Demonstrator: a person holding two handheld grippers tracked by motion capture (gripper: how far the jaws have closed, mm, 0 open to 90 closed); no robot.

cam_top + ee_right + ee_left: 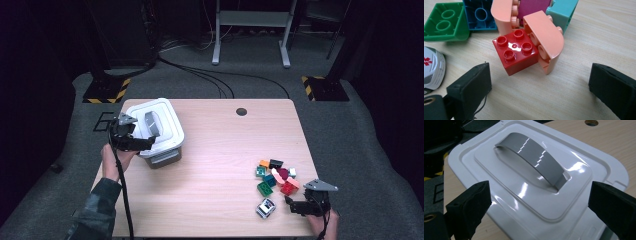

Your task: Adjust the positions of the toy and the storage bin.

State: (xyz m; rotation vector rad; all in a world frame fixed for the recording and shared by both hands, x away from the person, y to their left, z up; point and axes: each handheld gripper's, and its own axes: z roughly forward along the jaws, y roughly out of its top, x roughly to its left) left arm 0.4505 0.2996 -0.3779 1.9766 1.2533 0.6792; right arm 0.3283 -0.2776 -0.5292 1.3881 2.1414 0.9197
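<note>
Spreading across most of the high view, the pale wooden table (215,150) carries everything, with a small dark hole (241,111) near its far edge at about twelve o'clock. Next in size is the white lidded box (159,131), sitting toward ten o'clock of the tabletop; its lid (529,182) is on, and a curved grey handle (534,162) arches over the lid's sunken middle. The left gripper (131,142) hovers at the box's near left corner, its jaws standing wide apart, one on each side of the lid in the left gripper view, gripping nothing. Around four o'clock lies a loose pile of toy bricks (276,176), touching one another. Just beside the pile, toward five o'clock, the right gripper (295,205) rests low over the wood, jaws spread and empty. Straight ahead of them sits a red brick (517,51), studs up, touching a rounded peach brick (547,37). A green brick (445,22) lies at ten o'clock of it, and a small white toy vehicle (266,208) stands near the gripper.
</note>
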